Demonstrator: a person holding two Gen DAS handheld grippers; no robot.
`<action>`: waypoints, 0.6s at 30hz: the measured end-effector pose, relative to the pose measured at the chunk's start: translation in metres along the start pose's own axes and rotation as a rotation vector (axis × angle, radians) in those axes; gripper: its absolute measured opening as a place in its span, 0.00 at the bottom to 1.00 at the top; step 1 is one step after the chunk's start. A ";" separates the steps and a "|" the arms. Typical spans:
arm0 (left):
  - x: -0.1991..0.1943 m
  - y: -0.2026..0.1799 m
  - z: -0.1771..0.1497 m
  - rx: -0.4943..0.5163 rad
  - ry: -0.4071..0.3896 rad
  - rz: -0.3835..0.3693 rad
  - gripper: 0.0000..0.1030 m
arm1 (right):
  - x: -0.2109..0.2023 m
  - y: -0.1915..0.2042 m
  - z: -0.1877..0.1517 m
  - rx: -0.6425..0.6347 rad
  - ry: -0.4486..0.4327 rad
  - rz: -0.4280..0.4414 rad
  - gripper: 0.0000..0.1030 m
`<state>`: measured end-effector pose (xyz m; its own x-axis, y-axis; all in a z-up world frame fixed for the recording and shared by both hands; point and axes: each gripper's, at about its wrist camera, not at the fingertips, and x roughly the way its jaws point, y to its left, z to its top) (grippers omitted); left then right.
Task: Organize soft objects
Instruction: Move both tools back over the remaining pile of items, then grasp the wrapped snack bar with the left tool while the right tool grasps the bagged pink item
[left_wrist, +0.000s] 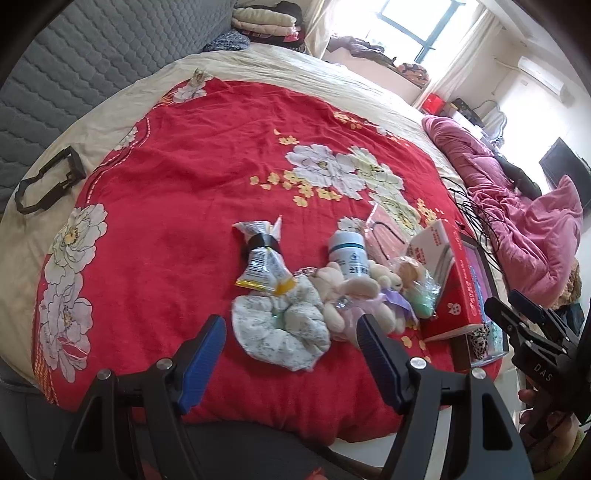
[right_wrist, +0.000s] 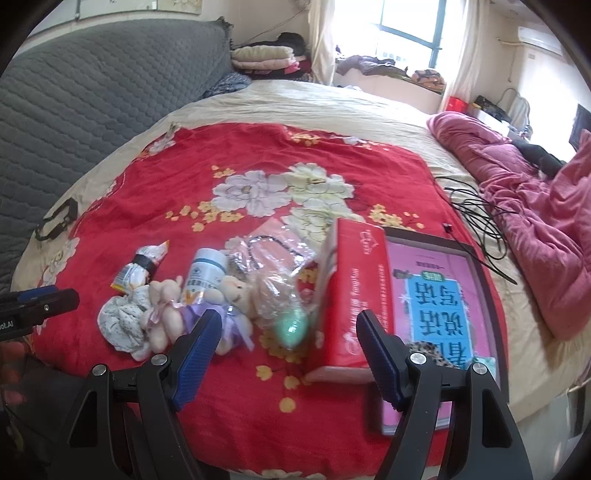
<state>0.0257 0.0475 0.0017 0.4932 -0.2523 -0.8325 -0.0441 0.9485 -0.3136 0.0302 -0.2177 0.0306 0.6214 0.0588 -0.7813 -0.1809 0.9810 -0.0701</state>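
Red floral bedding (left_wrist: 177, 206) covers the bed, and the clutter sits near its front edge. Nearest, the left gripper (left_wrist: 291, 341) has its fingers spread with nothing between them; the white patterned scrunchie (left_wrist: 280, 325) lies on the bed just beyond the gap. The right gripper (right_wrist: 288, 341) also has spread fingers pinching nothing, with a green egg-shaped item (right_wrist: 291, 328) beyond the gap and a red box (right_wrist: 351, 295) by the right finger. Two plush bears (right_wrist: 199, 306) lie between scrunchie and box, partly overlapping. Behind them stand a white bottle (left_wrist: 349, 254) and a taped snack packet (left_wrist: 262, 258). A crinkled clear bag (right_wrist: 273, 254) blurs its contents. Farther right, a pink book (right_wrist: 439, 299) is cut off by the right finger.
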 end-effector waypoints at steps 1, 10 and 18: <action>0.002 0.002 0.002 -0.002 0.003 0.000 0.71 | 0.003 0.002 0.001 -0.005 0.005 0.003 0.74; 0.036 0.013 0.023 -0.024 0.050 0.018 0.71 | 0.031 0.013 0.013 -0.026 0.040 0.019 0.74; 0.072 0.012 0.038 -0.016 0.107 0.033 0.71 | 0.070 0.015 0.021 -0.065 0.104 0.002 0.74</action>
<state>0.0934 0.0482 -0.0448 0.3960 -0.2407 -0.8862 -0.0729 0.9538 -0.2916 0.0872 -0.1952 -0.0116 0.5392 0.0381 -0.8413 -0.2334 0.9666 -0.1058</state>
